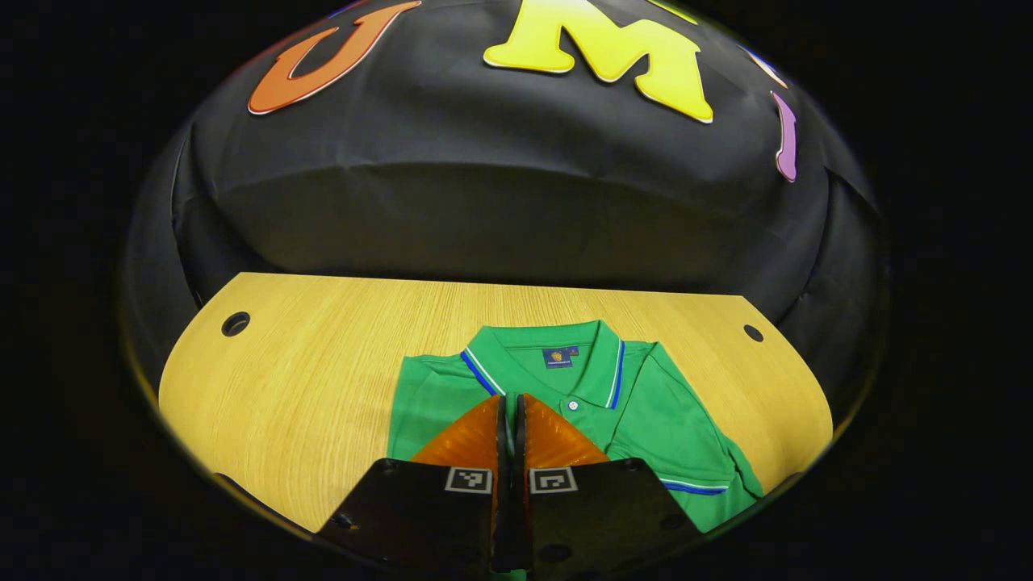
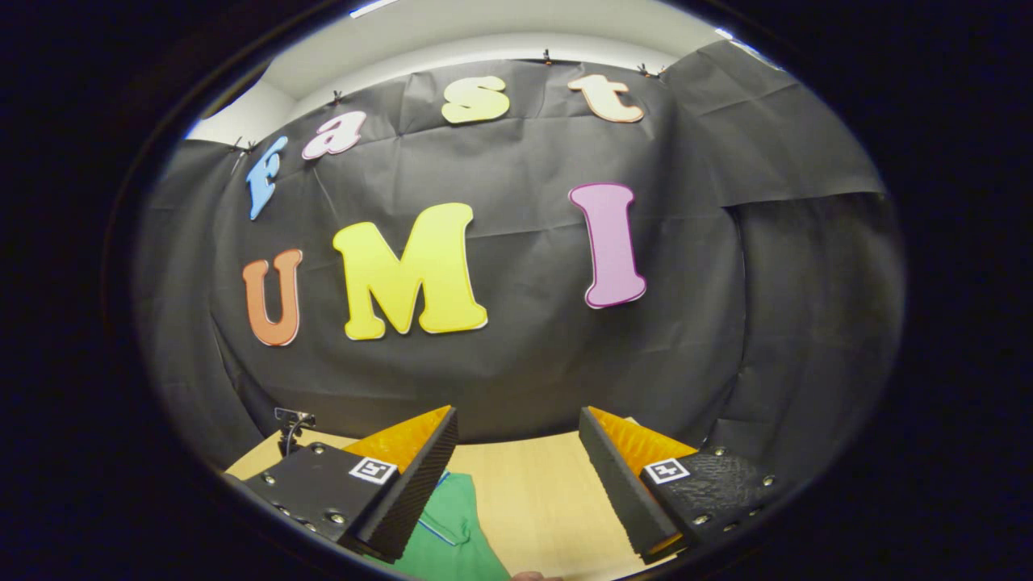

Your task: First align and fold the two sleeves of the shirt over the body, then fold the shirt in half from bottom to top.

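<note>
- Shirt (image 1: 637,403): green polo with blue-and-white trim, lying collar-up toward the back wall on the wooden table (image 1: 323,363). In the left gripper view one sleeve (image 1: 694,476) already lies folded in over the body, its striped cuff showing. The other side has a straight edge, which suggests it is tucked too, though the gripper hides much of it.
- Left gripper (image 1: 510,403): fingers pressed together, nothing visibly between them. It hangs over the shirt's chest, just below the collar (image 1: 557,355), pointing toward the wall. Whether it touches the cloth cannot be told.
- Right gripper (image 2: 516,452): fingers spread wide, empty, held above the table edge with a green corner of the shirt under its left finger.
- Judged stage: sleeves appear done; the bottom-to-top fold is probably next, so both grippers would need the hem, which lies near the person and hidden by the left gripper.
- Surroundings: two cable holes (image 1: 236,323) in the table, well apart from the shirt; a small clamp-like device (image 2: 292,421) at the table's far corner. Nothing obstructs the fold.
</note>
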Demonstrator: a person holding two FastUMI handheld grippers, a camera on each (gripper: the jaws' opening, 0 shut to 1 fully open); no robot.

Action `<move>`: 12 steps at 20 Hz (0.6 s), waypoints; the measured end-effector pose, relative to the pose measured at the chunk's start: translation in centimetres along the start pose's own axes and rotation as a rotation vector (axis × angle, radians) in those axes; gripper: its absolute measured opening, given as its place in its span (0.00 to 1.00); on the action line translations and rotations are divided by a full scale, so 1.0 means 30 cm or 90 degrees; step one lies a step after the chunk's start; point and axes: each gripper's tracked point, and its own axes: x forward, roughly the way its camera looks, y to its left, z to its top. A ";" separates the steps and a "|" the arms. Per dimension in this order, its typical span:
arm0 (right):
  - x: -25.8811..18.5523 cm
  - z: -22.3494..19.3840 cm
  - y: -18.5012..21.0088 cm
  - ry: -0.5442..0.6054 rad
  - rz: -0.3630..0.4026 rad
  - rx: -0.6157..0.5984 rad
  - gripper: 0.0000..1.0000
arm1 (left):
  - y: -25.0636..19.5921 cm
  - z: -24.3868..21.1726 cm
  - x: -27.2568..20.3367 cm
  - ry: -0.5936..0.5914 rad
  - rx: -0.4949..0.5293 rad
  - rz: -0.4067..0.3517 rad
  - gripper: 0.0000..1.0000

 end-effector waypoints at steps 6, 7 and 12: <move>0.004 -0.007 0.002 0.004 0.000 0.002 0.92 | -0.036 -0.007 -0.009 -0.003 0.001 -0.005 0.03; 0.004 -0.007 0.003 0.005 0.001 0.002 0.92 | -0.042 -0.011 -0.008 -0.002 0.001 -0.006 0.03; 0.003 -0.038 0.015 0.020 0.001 0.000 0.92 | -0.057 -0.027 -0.003 0.001 0.067 0.007 0.36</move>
